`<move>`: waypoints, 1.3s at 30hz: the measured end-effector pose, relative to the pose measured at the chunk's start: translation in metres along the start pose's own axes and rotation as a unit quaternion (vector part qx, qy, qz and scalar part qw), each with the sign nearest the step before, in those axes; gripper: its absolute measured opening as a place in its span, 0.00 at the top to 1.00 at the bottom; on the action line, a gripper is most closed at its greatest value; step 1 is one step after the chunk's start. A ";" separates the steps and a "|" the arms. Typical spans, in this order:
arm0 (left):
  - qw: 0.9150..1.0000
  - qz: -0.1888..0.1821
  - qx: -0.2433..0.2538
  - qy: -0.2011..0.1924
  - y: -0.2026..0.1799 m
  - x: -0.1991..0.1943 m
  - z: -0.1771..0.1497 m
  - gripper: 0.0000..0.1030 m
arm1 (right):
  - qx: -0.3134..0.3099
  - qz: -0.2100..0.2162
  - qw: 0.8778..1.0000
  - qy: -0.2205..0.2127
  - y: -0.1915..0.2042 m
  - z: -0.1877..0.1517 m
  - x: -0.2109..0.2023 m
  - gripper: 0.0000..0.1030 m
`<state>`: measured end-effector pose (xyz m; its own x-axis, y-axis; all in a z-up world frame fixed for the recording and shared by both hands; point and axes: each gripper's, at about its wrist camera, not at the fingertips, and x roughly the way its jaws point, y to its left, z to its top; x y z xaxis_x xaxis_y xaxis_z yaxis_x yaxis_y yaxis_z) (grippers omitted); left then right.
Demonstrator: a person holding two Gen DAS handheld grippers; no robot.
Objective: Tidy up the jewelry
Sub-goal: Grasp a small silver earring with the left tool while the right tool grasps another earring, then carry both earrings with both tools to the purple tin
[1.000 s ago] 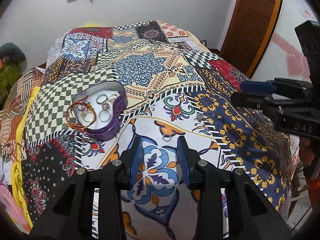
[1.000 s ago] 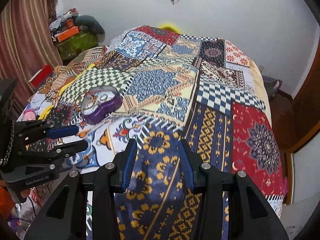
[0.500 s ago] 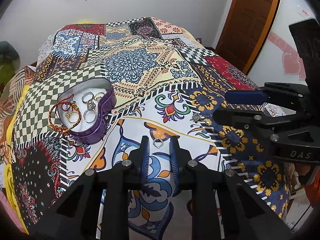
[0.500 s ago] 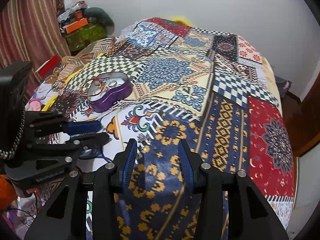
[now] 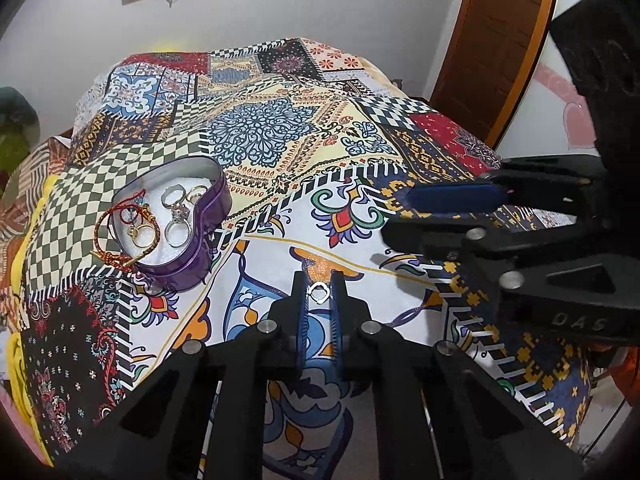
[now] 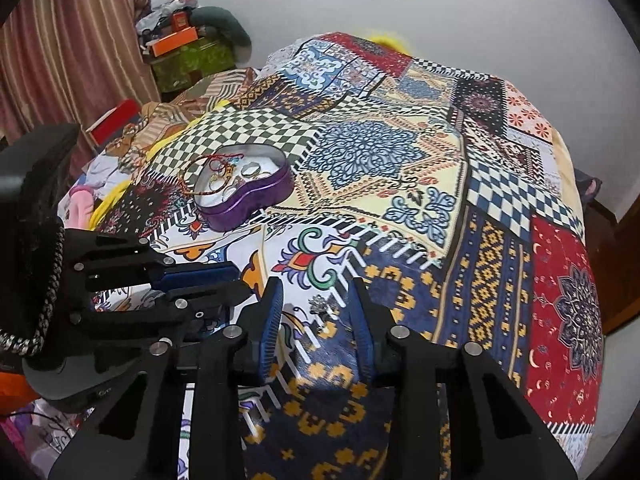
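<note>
Jewelry tin (image 5: 188,216), purple and heart-shaped, sits on the bed (image 5: 280,152) up and left of the left tongs (image 5: 319,294), whose jaws have just been closing onto a small silver ring (image 5: 319,293). Right tongs (image 6: 316,312), farther from the tin, have been narrowing around a silver charm (image 6: 319,302) without touching it.

One heart-shaped tin (image 5: 188,264), two tongs, one loose ring (image 5: 319,293).

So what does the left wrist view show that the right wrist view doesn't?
Only the left wrist view shows the small silver ring pinched in the left gripper, and the wooden door. Only the right wrist view shows the earring lying between the right gripper's open jaws, and the curtain. Both show the purple tin on the bedspread.
</note>
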<state>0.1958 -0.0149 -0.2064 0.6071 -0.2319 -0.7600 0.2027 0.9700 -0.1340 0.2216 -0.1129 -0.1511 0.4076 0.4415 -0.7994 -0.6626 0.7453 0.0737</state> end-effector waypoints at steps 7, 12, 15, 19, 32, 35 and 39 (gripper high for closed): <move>1.000 -0.008 -0.013 -0.007 0.002 -0.006 -0.003 0.91 | 0.000 0.001 1.000 0.017 0.000 -0.001 0.010 0.82; 1.000 -0.007 -0.021 -0.010 0.004 -0.008 -0.001 0.91 | 0.003 -0.005 1.000 0.024 -0.001 -0.001 0.015 0.91; 1.000 -0.008 -0.023 -0.013 0.005 -0.012 0.000 0.91 | 0.007 -0.011 1.000 0.018 -0.002 -0.001 0.011 0.91; 1.000 -0.004 -0.022 -0.021 0.005 -0.019 0.004 0.91 | 0.011 -0.017 1.000 0.007 -0.003 0.002 0.002 0.91; 0.997 0.024 -0.027 -0.073 0.014 -0.059 0.023 0.91 | 0.027 -0.015 0.997 -0.067 0.005 0.031 -0.046 0.91; 0.995 0.031 -0.029 -0.086 0.018 -0.068 0.027 0.91 | 0.027 -0.014 0.996 -0.081 0.010 0.039 -0.053 0.91; 0.994 0.040 -0.034 -0.101 0.025 -0.079 0.032 0.91 | 0.027 -0.012 0.994 -0.101 0.014 0.051 -0.062 0.91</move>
<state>0.1778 0.0253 -0.1295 0.7622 -0.1572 -0.6280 0.0991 0.9870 -0.1268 0.2187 -0.1046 -0.0699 0.5436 0.5108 -0.6660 -0.6191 0.7798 0.0929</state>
